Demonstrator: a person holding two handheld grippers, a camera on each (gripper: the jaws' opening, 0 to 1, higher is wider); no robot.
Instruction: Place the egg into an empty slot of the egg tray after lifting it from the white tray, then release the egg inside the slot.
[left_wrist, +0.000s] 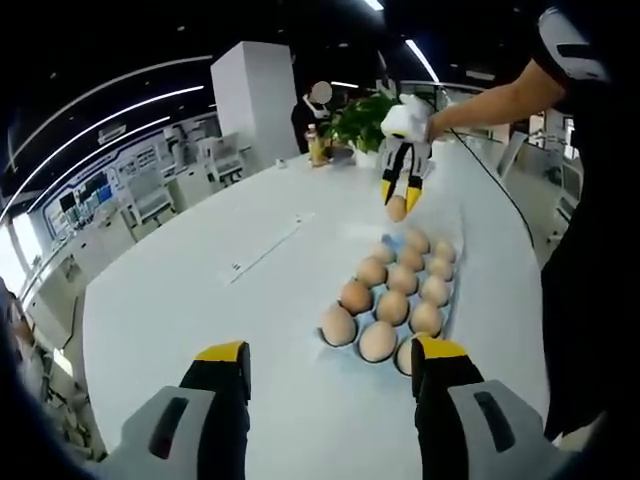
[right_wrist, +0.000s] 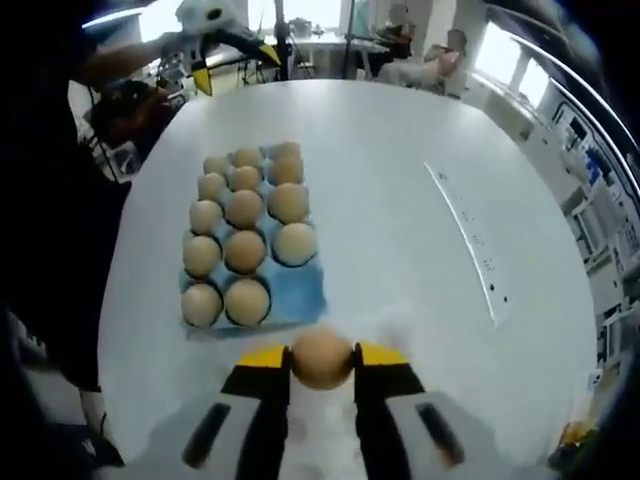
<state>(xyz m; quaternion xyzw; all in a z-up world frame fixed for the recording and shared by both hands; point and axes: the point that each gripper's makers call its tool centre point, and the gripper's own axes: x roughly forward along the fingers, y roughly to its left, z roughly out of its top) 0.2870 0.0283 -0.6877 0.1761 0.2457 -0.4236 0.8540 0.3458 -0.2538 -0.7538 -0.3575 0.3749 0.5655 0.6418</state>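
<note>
A blue egg tray lies on the white table, with brown eggs in most slots; the near-right slot in the right gripper view is bare blue. My right gripper is shut on a brown egg, held just short of that end of the tray. In the left gripper view, the right gripper hangs over the tray's far end with the egg between its yellow tips. My left gripper is open, nothing between its jaws, near the tray's other end; it also appears as the left gripper at top left.
A thin ruler-like strip lies on the table to the side of the tray. A potted plant and a bottle stand at the far edge. A person's arm reaches over. Seated people are beyond the table.
</note>
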